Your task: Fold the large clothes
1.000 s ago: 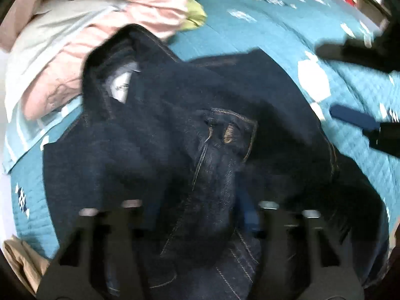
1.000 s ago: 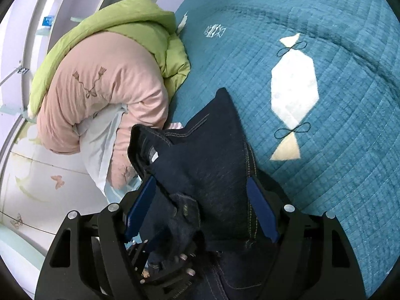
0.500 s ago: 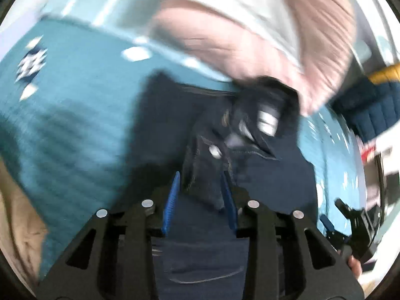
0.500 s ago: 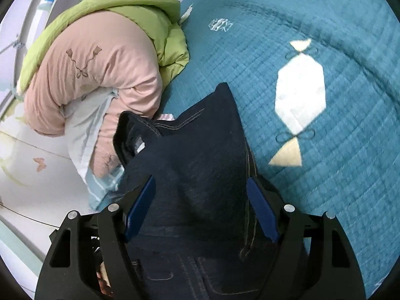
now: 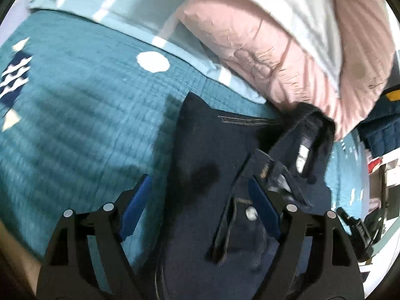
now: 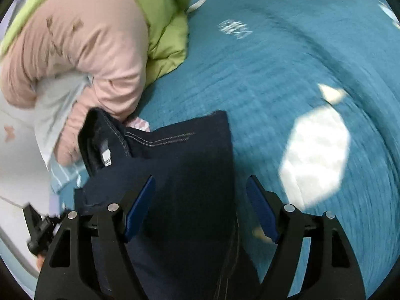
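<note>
Left tool, right tool: black frames, blue pads (silver screws on top).

place: home bedroom | evidence: teal quilted bedspread, pink duvet, green duvet

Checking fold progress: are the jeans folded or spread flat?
Folded: the jeans lie doubled into a narrow stack on the bedspread, waistband bunched.

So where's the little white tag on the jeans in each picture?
Left wrist view: the white tag sits right of centre, inside the bunched waistband of the jeans, just below the pink duvet.
Right wrist view: the white tag sits left of centre, inside the same waistband, just below the pink duvet.
Shared landmark: the pink duvet.
</note>
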Demonstrator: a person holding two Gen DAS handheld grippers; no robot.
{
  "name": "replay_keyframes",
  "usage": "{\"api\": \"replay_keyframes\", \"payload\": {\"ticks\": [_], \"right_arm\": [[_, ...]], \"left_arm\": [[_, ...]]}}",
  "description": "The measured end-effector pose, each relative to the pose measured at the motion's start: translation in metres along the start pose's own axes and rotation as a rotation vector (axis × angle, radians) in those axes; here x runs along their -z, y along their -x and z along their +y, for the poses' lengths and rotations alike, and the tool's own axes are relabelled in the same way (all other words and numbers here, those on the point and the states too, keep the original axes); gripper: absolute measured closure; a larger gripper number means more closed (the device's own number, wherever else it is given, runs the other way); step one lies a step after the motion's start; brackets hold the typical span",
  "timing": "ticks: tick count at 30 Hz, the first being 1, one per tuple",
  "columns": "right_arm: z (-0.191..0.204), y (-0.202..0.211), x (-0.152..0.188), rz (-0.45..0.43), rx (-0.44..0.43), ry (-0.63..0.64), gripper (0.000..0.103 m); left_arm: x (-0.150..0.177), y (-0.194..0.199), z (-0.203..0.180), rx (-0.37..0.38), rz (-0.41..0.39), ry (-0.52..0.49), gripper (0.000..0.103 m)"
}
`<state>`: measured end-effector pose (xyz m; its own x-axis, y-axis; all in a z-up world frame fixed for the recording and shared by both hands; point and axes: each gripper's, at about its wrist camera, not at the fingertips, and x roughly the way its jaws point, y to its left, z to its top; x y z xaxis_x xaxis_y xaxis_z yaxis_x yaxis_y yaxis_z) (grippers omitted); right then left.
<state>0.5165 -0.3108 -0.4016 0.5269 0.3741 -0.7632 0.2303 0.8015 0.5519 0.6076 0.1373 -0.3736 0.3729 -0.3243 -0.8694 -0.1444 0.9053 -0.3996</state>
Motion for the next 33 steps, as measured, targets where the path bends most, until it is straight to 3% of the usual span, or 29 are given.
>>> {"api": "replay_keyframes", "payload": {"ticks": [2, 5, 8, 9, 10, 11, 13, 14, 15, 24, 33], "right_arm": [[-0.004, -0.011, -0.010, 0.028, 0.014, -0.014, 0.031], [-0.009, -0.029, -0.025, 0.077, -0.049, -0.041, 0.031], [-0.003, -0.036, -0.033, 0.089, -0.087, 0.004, 0.031], [-0.003, -0.041, -0.036, 0.101, -0.077, 0.025, 0.036], [-0.002, -0.043, -0.037, 0.108, -0.064, 0.039, 0.041], [-0.003, -0.044, -0.039, 0.107, -0.052, 0.051, 0.054], [-0.008, -0.043, -0.043, 0.114, -0.042, 0.055, 0.076], [-0.012, -0.040, -0.045, 0.112, -0.058, 0.049, 0.093], [-0.016, -0.036, -0.046, 0.107, -0.108, 0.031, 0.094], [0.018, 0.046, -0.039, -0.043, -0.285, 0.145, 0.094], [0.040, 0.139, 0.005, -0.089, -0.340, 0.245, 0.094]], "left_arm": [[-0.007, -0.016, -0.002, -0.019, 0.032, -0.008, 0.023], [-0.014, -0.029, -0.005, -0.028, 0.049, -0.012, 0.023], [-0.022, -0.037, -0.013, -0.048, 0.053, -0.051, 0.023], [-0.024, -0.039, -0.017, -0.058, 0.056, -0.072, 0.028], [-0.024, -0.040, -0.022, -0.073, 0.059, -0.096, 0.037], [-0.024, -0.042, -0.027, -0.102, 0.060, -0.126, 0.042], [-0.024, -0.043, -0.033, -0.125, 0.065, -0.164, 0.073], [-0.023, -0.041, -0.036, -0.151, 0.052, -0.185, 0.083], [-0.023, -0.039, -0.036, -0.148, 0.050, -0.190, 0.093], [-0.010, 0.050, -0.041, 0.035, -0.085, -0.211, 0.095], [0.061, 0.145, -0.042, 0.149, -0.126, -0.234, 0.095]]}}
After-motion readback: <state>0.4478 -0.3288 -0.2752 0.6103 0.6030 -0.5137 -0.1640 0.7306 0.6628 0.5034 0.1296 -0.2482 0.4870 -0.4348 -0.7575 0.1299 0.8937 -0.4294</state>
